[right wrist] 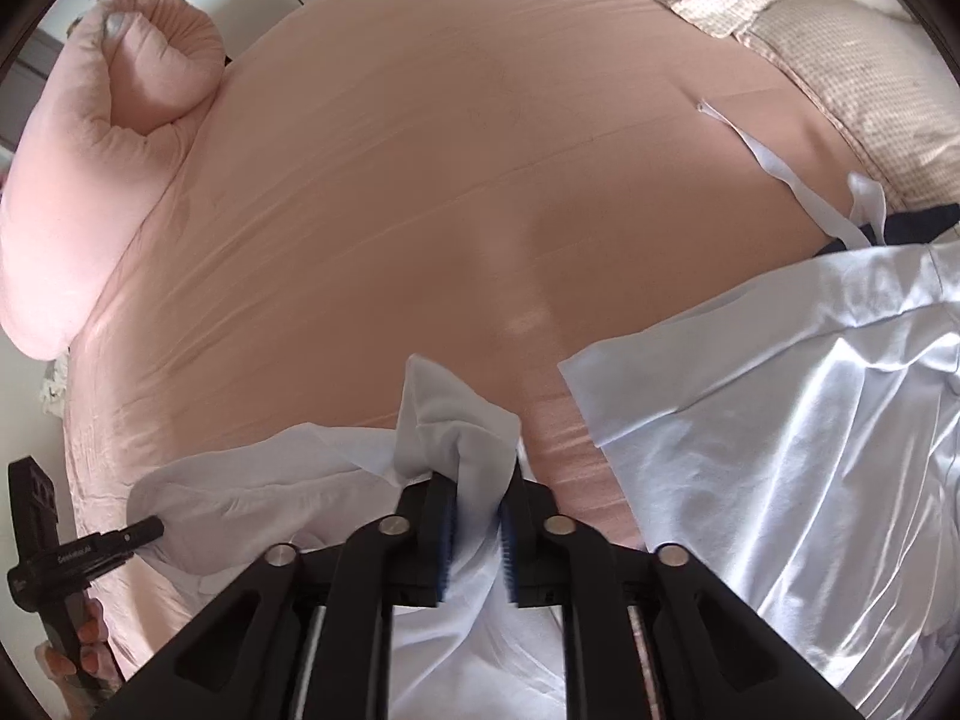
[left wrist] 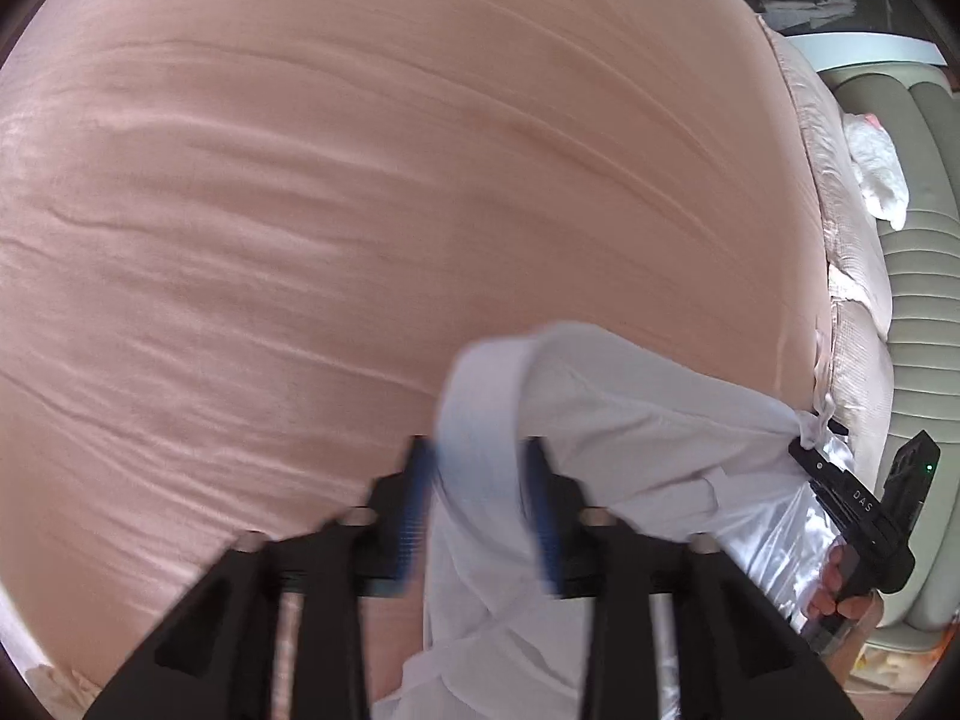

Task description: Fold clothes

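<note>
A white garment (left wrist: 630,420) lies at the near side of a pink bed sheet (left wrist: 360,180), shiny and creased on its right part (right wrist: 780,420). A raised fold of it stands between the blue pads of my left gripper (left wrist: 480,480), whose jaws stand wide apart and open. Another bunched corner sits between the pads of my right gripper (right wrist: 480,516), jaws a little apart and open. The right gripper (left wrist: 807,444) shows at the garment's far right end, the left gripper (right wrist: 159,525) at its left end.
A rolled pink duvet (right wrist: 120,120) lies at the far left of the bed. Beige checked pillows (right wrist: 840,48) and a padded headboard (left wrist: 924,240) are on the right. A dark cloth (right wrist: 912,219) peeks from behind the garment. A hand (left wrist: 831,588) holds each gripper.
</note>
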`<state>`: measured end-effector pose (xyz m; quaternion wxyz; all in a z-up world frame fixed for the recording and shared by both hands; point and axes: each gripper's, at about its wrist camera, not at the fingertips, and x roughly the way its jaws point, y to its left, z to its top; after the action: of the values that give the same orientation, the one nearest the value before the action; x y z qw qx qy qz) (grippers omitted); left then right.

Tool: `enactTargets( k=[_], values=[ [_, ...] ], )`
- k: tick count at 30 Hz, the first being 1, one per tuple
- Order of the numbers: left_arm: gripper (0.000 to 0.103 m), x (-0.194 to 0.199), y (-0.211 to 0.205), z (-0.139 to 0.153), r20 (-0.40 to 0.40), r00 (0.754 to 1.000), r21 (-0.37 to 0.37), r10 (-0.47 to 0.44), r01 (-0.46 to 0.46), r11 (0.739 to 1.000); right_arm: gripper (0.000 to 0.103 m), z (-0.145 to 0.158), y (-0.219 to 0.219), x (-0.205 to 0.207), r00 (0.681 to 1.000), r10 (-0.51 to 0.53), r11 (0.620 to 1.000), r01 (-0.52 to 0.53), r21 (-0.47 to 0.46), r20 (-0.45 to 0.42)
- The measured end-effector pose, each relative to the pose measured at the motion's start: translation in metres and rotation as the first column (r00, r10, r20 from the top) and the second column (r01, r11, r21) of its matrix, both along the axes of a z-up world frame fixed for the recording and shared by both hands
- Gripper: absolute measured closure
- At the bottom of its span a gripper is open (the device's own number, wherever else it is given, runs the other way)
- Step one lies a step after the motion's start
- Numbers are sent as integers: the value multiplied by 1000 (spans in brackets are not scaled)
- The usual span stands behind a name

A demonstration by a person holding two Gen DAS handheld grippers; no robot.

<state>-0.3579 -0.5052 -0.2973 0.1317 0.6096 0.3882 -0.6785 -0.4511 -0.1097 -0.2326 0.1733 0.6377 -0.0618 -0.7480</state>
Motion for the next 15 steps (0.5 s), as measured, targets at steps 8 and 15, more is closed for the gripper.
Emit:
enactTargets(
  k=[8, 15],
  values=[
    [40, 8, 20, 22, 5, 998, -127, -61, 61, 990, 52, 16, -7, 9, 1000, 18, 1000, -18, 20, -7],
    [40, -7, 94, 41, 62, 924, -495, -378, 358, 792, 52, 16, -21, 29, 996, 84, 996, -84, 32, 11]
  ],
)
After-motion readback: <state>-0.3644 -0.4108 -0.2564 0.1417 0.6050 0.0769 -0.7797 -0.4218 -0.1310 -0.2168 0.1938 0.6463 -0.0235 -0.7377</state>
